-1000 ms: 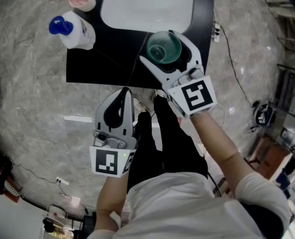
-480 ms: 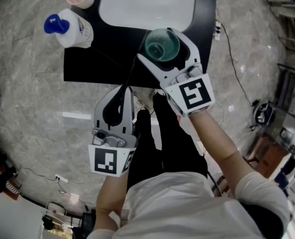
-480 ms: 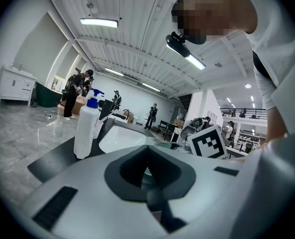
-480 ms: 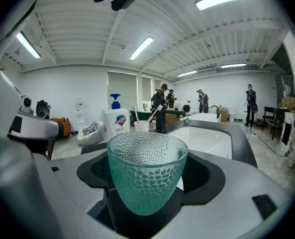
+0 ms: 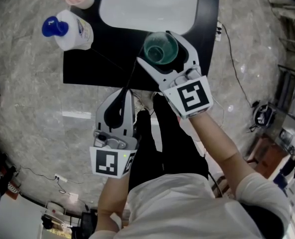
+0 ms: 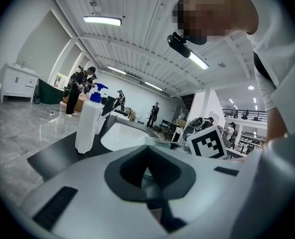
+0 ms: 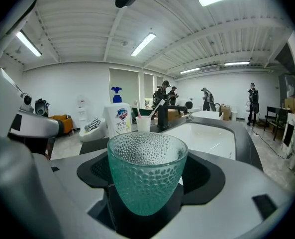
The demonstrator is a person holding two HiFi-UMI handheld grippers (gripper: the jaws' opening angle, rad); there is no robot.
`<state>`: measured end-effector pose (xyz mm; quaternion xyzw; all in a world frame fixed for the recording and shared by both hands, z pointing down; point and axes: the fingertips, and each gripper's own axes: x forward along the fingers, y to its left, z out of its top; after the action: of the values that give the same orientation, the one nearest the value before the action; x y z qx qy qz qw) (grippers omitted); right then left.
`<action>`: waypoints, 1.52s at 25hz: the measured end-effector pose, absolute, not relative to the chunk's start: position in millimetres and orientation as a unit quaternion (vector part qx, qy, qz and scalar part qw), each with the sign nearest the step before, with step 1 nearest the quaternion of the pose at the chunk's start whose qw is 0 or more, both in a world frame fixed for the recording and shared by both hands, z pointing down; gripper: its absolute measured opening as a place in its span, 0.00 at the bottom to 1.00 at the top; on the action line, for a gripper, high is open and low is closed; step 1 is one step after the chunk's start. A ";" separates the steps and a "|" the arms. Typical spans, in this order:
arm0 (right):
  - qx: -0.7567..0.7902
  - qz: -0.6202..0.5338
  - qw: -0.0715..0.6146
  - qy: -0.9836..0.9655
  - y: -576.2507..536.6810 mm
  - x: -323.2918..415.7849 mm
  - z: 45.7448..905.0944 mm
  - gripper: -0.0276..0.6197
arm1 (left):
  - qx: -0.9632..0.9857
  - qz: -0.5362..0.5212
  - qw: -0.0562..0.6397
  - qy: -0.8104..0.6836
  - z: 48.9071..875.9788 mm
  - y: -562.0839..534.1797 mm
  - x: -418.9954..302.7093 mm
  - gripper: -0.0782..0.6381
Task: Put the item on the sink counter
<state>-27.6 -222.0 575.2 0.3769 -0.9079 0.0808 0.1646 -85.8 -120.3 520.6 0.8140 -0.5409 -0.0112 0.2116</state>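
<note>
Black counter [image 5: 87, 68] in front of the white sink [image 5: 147, 6] now lies under the green glass cup [image 5: 160, 48], which the right gripper [image 5: 157, 46], clamped on it, has edged nearer the sink, seemingly ready to lower, while the left gripper [image 5: 123, 94] hangs closed and empty, well back from the sink.

The head view looks steeply down, while both gripper views look level across the same sink [image 5: 147, 6].
</note>
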 end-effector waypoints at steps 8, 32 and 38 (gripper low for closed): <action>0.365 0.064 0.172 -0.913 -214.2 -32.8 577.6 0.66 | 0.806 -0.008 0.220 -0.550 531.4 -120.6 -91.1 0.11; 0.358 0.074 0.152 -0.918 -207.4 -36.9 579.9 0.66 | 0.798 -0.011 0.231 -0.557 539.0 -109.6 -93.4 0.11; 0.365 0.076 0.145 -0.917 -204.9 -33.3 578.0 0.66 | 0.798 -0.009 0.229 -0.558 537.7 -105.9 -95.2 0.11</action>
<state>-33.3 -204.9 578.0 0.3647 -0.9167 0.0760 0.1448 -95.2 -105.9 537.7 0.7977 -0.5580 -0.0091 0.2285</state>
